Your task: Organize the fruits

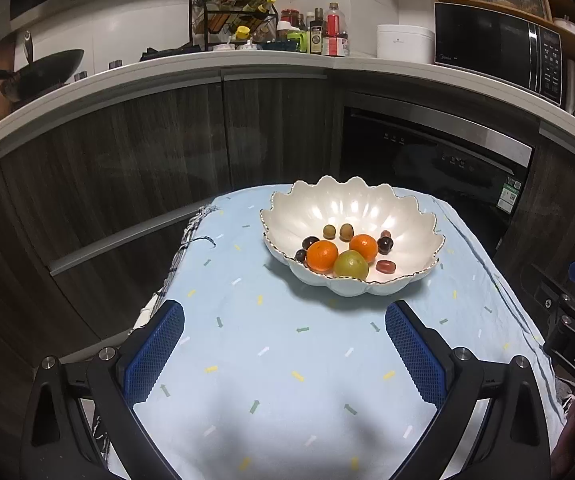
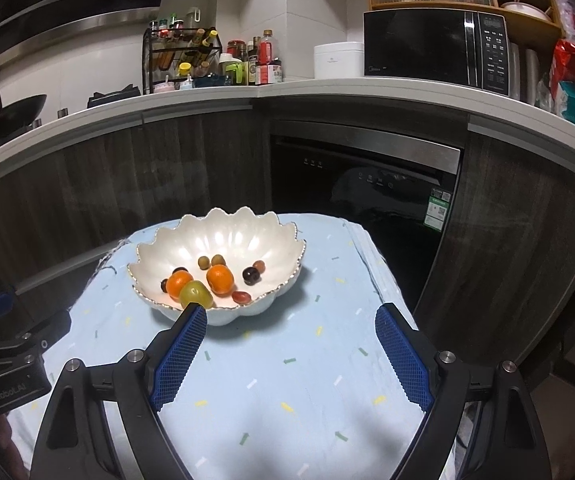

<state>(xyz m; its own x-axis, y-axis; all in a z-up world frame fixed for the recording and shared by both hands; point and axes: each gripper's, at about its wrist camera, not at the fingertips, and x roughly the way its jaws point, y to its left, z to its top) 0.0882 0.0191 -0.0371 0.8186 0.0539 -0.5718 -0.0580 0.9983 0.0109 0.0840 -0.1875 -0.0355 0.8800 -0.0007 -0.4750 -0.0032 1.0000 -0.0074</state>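
Fruit fills the scalloped white bowl (image 1: 351, 216) on the cloth-covered bench (image 1: 287, 360): two oranges (image 1: 322, 256), a green fruit (image 1: 351, 265), small dark and olive pieces. Both grippers' fingers (image 1: 155, 354) (image 2: 179, 354) stand spread, empty.

The black left gripper with blue textured pads (image 1: 285, 316) stood wide open and empty, angled downward; the matching black right gripper (image 2: 290, 320) did likewise, just beside it.

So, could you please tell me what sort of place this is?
A home kitchen, most likely: a microwave and condiment bottles stand on the counter, and a wok sits at the far left.
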